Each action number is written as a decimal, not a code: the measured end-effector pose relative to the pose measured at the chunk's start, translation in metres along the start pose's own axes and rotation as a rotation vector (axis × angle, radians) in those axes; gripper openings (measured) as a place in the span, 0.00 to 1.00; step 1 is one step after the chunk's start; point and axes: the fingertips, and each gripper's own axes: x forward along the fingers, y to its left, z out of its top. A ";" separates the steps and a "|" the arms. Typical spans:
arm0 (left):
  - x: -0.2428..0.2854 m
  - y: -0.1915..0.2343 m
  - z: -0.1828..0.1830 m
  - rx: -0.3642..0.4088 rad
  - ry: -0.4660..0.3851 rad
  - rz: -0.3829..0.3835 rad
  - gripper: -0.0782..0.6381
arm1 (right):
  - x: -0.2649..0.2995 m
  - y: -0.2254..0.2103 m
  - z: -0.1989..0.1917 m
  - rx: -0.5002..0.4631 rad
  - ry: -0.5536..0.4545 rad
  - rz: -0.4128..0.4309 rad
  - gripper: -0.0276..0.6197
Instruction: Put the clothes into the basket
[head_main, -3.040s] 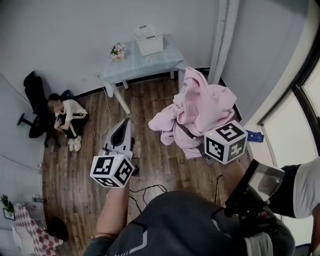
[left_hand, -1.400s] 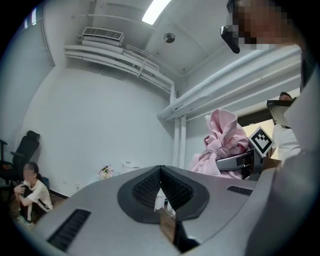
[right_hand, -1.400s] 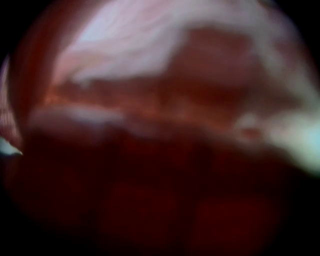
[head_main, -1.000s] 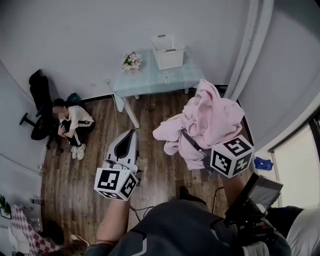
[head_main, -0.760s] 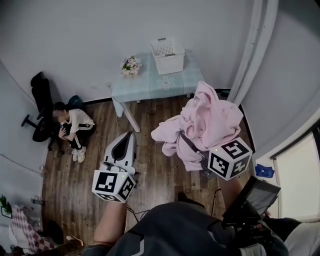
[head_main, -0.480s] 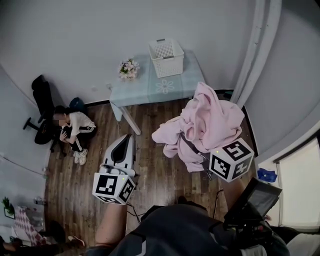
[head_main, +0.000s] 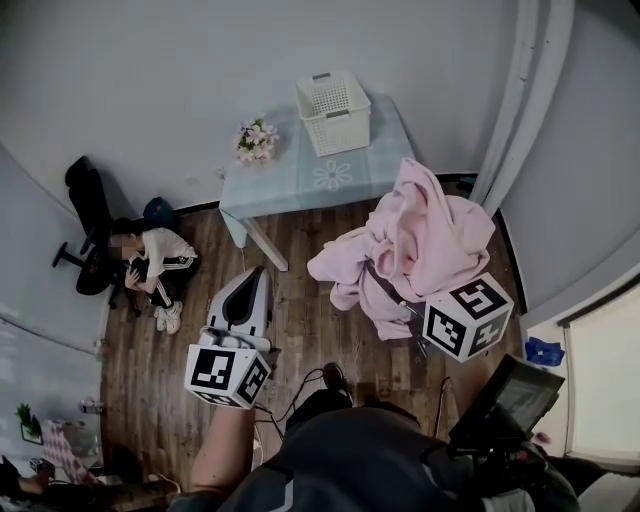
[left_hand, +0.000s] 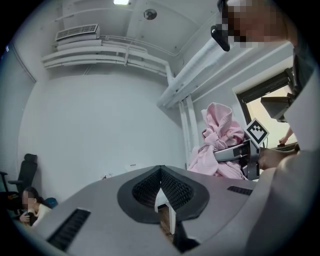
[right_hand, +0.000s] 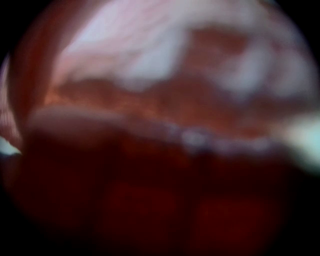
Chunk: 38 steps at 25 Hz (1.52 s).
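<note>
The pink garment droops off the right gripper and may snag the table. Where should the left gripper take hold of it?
Probably the hanging fold at the low left edge of the pink garment: it droops loose and lies nearest the left gripper. Come in level from that side, opening the shut jaws first.

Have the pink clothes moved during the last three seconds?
Yes. The clothes have gone toward the table, which now looks larger; the blue thing on the floor has dropped back beside them.

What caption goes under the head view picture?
Right gripper holds pink clothes; the white basket sits on the table ahead.
</note>
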 end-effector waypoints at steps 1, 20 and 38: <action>-0.004 0.004 0.002 -0.007 -0.006 -0.006 0.12 | 0.000 0.007 0.003 -0.004 0.002 -0.005 0.60; 0.116 0.158 -0.003 -0.049 -0.044 -0.028 0.12 | 0.160 -0.033 0.045 -0.063 -0.024 -0.086 0.60; 0.177 0.258 -0.027 -0.174 -0.080 -0.114 0.12 | 0.270 -0.029 0.046 -0.074 0.057 -0.162 0.60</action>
